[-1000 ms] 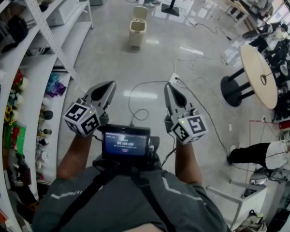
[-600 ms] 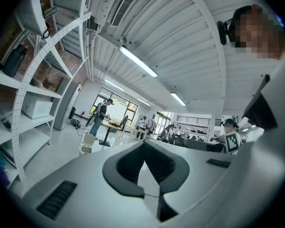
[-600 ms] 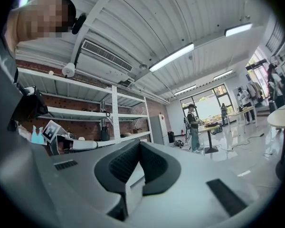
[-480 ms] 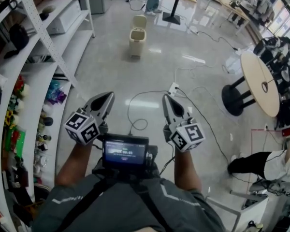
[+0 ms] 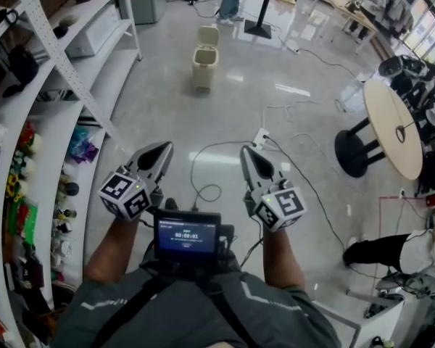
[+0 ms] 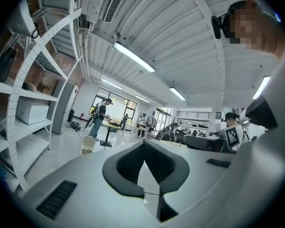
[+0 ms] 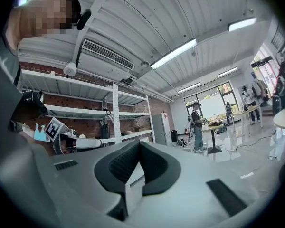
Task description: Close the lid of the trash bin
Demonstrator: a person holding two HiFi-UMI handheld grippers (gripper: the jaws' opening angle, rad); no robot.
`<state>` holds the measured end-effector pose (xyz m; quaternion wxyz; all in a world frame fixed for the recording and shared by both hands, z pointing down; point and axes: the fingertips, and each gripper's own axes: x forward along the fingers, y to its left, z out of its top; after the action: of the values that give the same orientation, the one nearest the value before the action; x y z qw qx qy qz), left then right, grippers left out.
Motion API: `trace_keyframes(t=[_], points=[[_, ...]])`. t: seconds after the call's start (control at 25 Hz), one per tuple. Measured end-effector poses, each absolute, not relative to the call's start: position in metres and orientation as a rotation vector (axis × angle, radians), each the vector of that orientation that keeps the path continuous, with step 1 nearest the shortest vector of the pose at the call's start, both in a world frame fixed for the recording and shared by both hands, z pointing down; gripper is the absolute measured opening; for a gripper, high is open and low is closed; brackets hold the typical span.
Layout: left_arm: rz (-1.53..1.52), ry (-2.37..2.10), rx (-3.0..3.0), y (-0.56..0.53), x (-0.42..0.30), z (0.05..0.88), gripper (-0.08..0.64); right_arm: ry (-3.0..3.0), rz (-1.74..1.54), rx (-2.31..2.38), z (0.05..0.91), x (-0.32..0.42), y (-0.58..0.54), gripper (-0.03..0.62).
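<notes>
The cream plastic trash bin [image 5: 205, 58] stands far out ahead of both sets of jaws on the glossy grey floor, a little left of the line between them. Its flap lid [image 5: 209, 35] is tipped up and open. The left gripper [image 5: 163, 148] and the right gripper [image 5: 245, 151] are held side by side at waist height. In each gripper's own view the dark pads meet at the tips with nothing between them, so both are closed and empty.

The step in hand looks like the approach: nothing can be done to the lid from this far off. Walk straight up to the bin and keep it centred ahead of the jaws. The white metal shelving rack [image 5: 94, 56] runs along the outside of the left jaws. A white power strip [image 5: 261, 135] with its cable lies on the floor just beyond the right jaw tips — step over it, not on it.

Closing a flap calls for a push rather than a grasp, so the jaws can likely stay together. Bring one gripper above and behind the raised lid, lay the closed tips on its upper edge and press it forward and down — slowly, since a light bin may slide or tip under a hard shove.
</notes>
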<state>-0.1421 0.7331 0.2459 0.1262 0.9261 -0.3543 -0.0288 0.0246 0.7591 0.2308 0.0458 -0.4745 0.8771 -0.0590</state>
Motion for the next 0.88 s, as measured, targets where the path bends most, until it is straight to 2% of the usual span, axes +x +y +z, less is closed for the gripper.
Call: trace_keyframes(t=[0.88], points=[[-0.150,-0.947,2.723,0.538,-0.214,0.230,-0.006,2.650,-0.191,-1.598,0.221,-0.041,0.569,0.010]])
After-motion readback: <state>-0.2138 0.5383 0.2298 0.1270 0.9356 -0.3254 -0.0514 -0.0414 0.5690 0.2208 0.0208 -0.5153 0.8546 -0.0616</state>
